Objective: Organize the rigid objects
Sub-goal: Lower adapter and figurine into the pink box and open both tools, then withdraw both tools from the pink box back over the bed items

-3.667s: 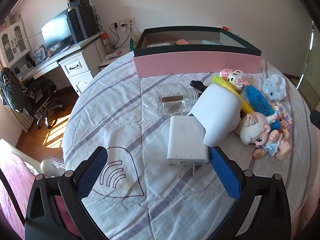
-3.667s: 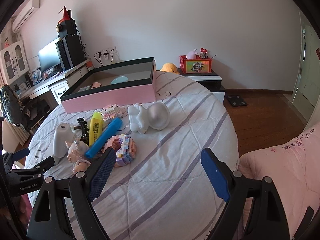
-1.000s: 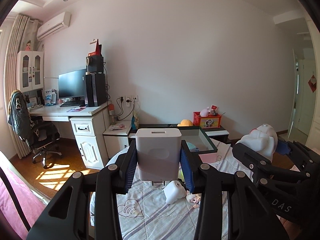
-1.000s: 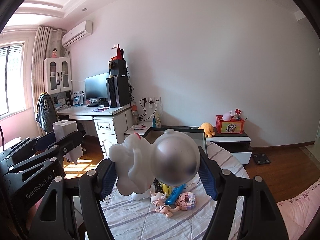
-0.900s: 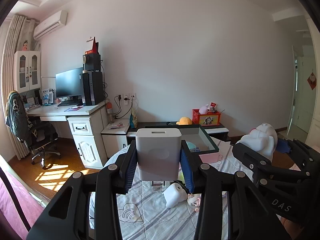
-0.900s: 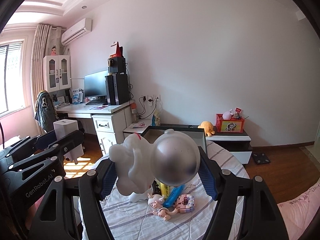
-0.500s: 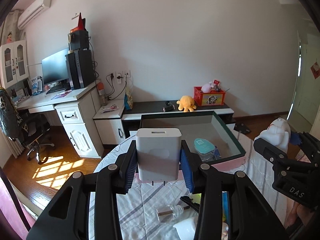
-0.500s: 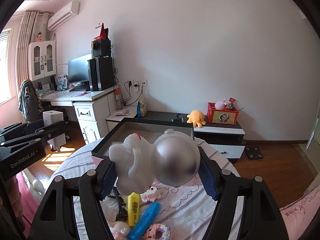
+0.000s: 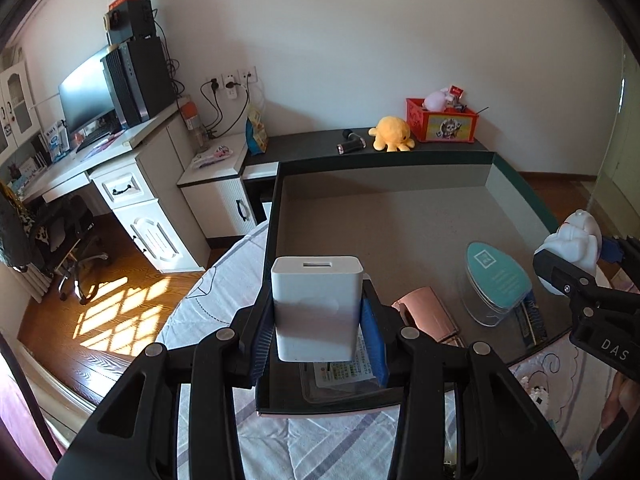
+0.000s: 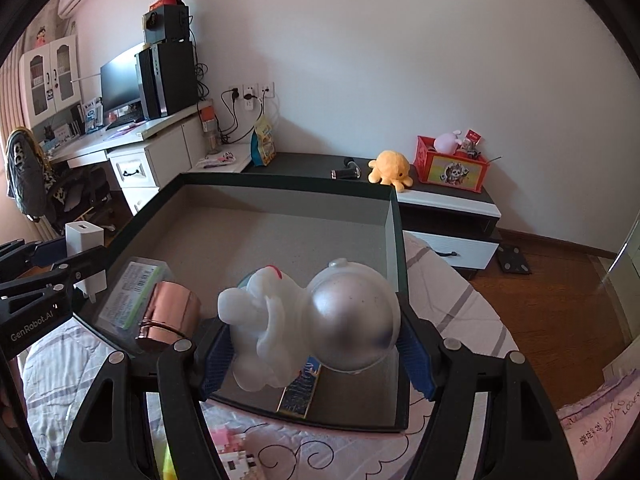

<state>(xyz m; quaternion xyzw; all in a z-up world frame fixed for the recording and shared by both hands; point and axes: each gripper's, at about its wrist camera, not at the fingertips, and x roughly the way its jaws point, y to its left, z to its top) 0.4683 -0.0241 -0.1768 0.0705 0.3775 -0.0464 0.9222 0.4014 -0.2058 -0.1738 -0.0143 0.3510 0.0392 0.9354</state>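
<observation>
White charger (image 9: 317,312) over box rim (image 9: 267,264), astronaut figure (image 10: 316,324) above open floor

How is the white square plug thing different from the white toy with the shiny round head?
The charger is a plain boxy block; the astronaut figure is lumpy with a silver ball helmet. The charger sits upright in the left gripper; the figure lies sideways in the right gripper. Both are mostly white, gripped above the box.

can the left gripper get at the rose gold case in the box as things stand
Probably not yet. The left gripper is shut on the white charger, so its jaws are full. The rose gold case lies uncovered on the box floor just beyond, so the path looks free.
</observation>
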